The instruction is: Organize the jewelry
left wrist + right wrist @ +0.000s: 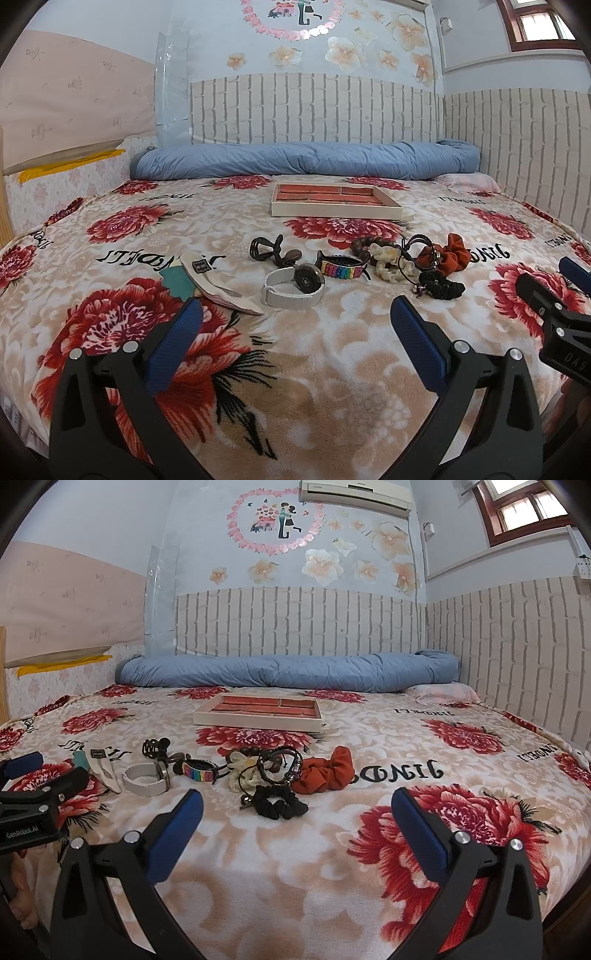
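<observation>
A row of jewelry and hair things lies across the floral bedspread: a white-strap watch [291, 288], a rainbow band [341, 271], a black claw clip [266, 247], a cream scrunchie [388, 264], a black scrunchie [279, 802] and an orange scrunchie [327, 771]. A cream tray [334, 213] with red-lined compartments sits behind them, empty. My left gripper [297, 314] is open, just short of the white watch. My right gripper [297, 806] is open, just short of the black scrunchie. Both hold nothing.
A cream hair clip [216, 282] on a teal card lies left of the watch. A rolled blue duvet [306, 160] lines the far edge of the bed against the brick-pattern wall. A wooden bead bracelet [360, 245] and black cord bracelets [280, 766] sit in the pile.
</observation>
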The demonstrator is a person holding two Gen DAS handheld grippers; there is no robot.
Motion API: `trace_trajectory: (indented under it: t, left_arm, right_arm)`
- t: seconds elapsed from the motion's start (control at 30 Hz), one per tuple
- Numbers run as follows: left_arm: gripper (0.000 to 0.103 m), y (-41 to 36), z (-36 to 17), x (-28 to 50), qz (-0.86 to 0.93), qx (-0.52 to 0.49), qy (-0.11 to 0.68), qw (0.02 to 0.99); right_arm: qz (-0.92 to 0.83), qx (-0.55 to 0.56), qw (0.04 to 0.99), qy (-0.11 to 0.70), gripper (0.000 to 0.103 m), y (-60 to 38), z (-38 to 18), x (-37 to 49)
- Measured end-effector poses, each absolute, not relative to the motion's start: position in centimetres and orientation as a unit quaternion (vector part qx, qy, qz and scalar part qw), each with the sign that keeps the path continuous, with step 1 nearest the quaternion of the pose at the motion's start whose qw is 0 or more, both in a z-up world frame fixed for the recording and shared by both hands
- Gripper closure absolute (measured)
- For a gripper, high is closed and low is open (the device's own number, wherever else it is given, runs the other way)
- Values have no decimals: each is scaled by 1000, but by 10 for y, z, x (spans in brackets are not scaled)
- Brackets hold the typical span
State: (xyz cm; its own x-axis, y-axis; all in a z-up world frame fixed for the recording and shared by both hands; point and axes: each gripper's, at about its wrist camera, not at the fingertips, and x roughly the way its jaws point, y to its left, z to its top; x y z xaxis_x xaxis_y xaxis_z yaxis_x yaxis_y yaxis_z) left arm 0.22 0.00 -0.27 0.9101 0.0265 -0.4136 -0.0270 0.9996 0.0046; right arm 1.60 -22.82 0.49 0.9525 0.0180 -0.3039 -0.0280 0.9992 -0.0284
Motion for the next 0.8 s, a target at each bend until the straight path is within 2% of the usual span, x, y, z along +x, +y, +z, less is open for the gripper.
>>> trace_trajectory:
  t: [0.8]
  left_arm:
    - [5, 4, -13, 14, 16, -4, 240, 971]
  right_arm:
    - [24, -19, 985, 171, 4, -229, -2, 26]
